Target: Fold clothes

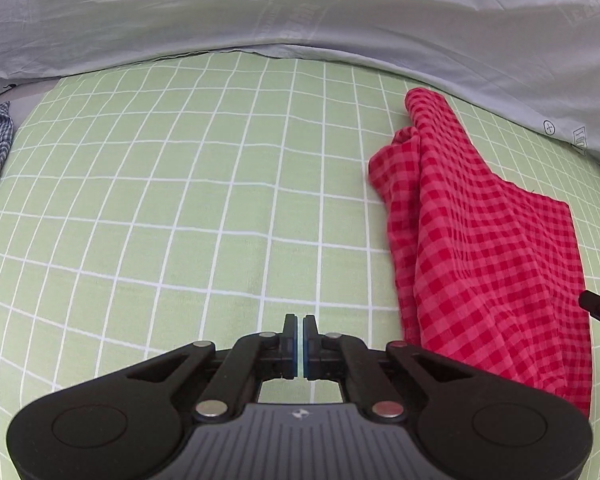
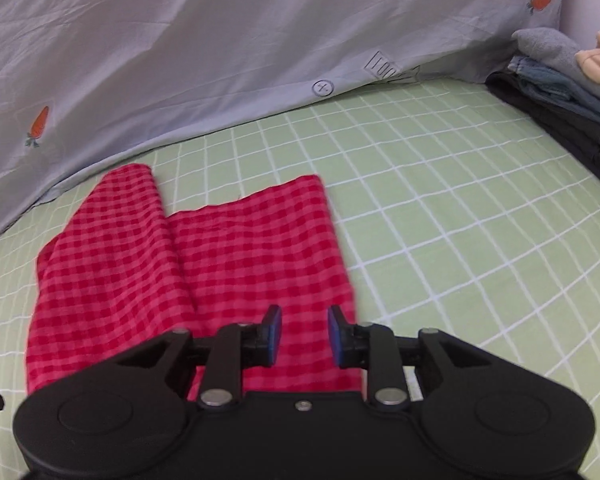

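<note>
Garment (image 2: 204,264) near edge hidden behind right gripper (image 2: 304,334), jaws spread; left gripper (image 1: 302,346) jaws pressed together.

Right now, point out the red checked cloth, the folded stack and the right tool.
red checked cloth (image 2: 236,264), right wrist view, middle of the fabric.
folded stack (image 2: 560,80), right wrist view, denim layer.
right tool (image 2: 304,334), right wrist view, between its open fingertips.

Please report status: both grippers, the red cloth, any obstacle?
Left gripper shut, empty. Right gripper open above red checked cloth. Cloth partly folded on green sheet. No obstacle nearby.
</note>
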A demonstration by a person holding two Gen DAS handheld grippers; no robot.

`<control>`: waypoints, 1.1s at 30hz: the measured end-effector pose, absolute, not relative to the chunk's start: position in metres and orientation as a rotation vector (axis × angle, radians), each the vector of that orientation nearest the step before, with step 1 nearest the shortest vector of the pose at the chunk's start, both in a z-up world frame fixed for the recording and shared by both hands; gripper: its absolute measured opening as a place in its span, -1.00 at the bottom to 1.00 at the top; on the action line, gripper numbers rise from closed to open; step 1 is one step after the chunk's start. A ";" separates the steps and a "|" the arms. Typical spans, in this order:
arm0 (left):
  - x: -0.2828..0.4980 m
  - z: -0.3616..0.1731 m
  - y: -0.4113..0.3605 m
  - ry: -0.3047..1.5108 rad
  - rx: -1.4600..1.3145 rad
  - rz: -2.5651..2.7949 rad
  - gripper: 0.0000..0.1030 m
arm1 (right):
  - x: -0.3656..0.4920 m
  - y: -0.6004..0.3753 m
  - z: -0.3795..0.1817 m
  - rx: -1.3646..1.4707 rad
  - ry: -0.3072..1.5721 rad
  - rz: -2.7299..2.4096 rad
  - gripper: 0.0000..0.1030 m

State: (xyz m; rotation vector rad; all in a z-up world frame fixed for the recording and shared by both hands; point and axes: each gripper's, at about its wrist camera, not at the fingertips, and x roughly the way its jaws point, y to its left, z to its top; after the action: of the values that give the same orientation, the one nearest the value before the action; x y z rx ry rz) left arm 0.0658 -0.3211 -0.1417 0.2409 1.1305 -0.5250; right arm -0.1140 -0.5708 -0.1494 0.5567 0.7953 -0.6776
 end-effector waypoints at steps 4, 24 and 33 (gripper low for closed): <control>0.060 -0.139 -0.294 1.136 0.238 -0.488 -0.93 | -0.092 -0.529 -0.163 0.526 0.879 -0.567 -0.35; 0.077 -0.124 -0.196 1.124 0.118 -0.354 -0.92 | -0.082 -0.487 -0.153 0.445 0.862 -0.693 -0.96; 0.088 -0.123 -0.198 1.109 0.124 -0.367 -0.91 | -0.009 -0.393 -0.109 0.443 0.776 -0.183 -0.97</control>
State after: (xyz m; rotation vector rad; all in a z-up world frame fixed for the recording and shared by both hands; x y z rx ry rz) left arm 0.0883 -0.1982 -0.1227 0.1238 1.1090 -0.3675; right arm -0.0088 -0.3935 -0.1086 0.4427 0.7760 -0.1828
